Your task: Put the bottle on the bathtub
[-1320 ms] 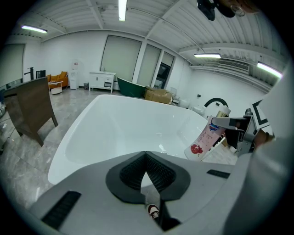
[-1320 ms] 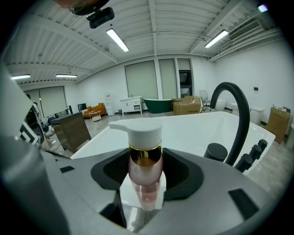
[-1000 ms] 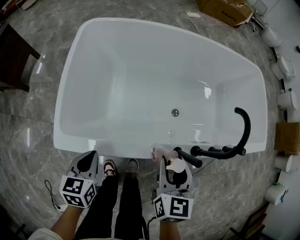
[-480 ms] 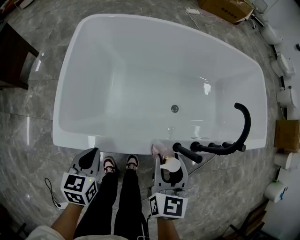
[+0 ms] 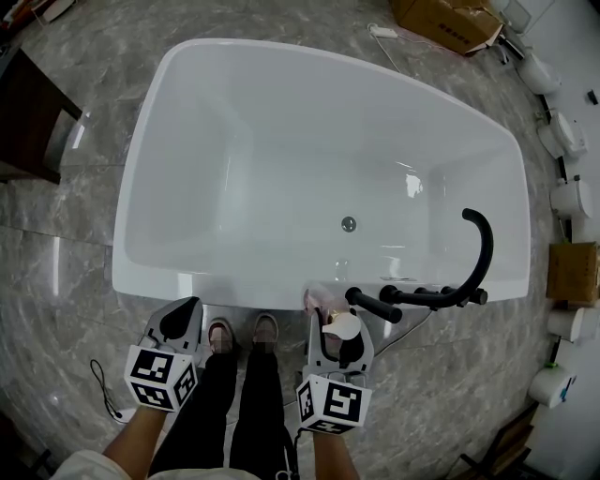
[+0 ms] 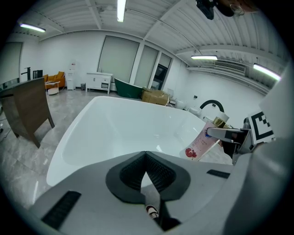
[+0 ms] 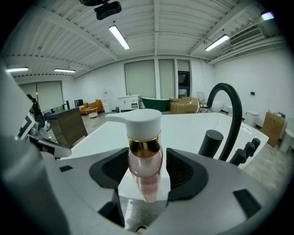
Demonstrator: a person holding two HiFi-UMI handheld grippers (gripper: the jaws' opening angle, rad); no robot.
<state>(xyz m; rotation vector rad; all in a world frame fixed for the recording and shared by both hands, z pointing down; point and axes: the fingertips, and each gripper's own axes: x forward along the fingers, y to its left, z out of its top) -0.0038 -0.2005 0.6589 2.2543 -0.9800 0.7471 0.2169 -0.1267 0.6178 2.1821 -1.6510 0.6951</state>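
A pink pump bottle [image 7: 144,160] with a gold collar and a white pump head is held tilted between the jaws of my right gripper [image 7: 144,170], which is shut on its upper body. In the head view the bottle [image 5: 322,300] has its pink base over the white bathtub's near rim [image 5: 187,279], just left of the black faucet handles; whether it touches the rim I cannot tell. My right gripper [image 5: 336,324] is right behind it. My left gripper [image 5: 178,321] hangs at the tub's near left corner, shut and empty [image 6: 146,159]. From there the bottle [image 6: 200,142] shows at the right.
A black arched faucet [image 5: 476,262] with several handles [image 5: 375,306] stands on the rim right of the bottle, also seen close in the right gripper view as faucet [image 7: 229,110] and handle [image 7: 210,142]. The person's legs and shoes [image 5: 242,334] are between the grippers. Cardboard box [image 5: 448,21] lies beyond the tub.
The right gripper with the bottle has shifted slightly left and back along the near rim. The left gripper has hardly moved.
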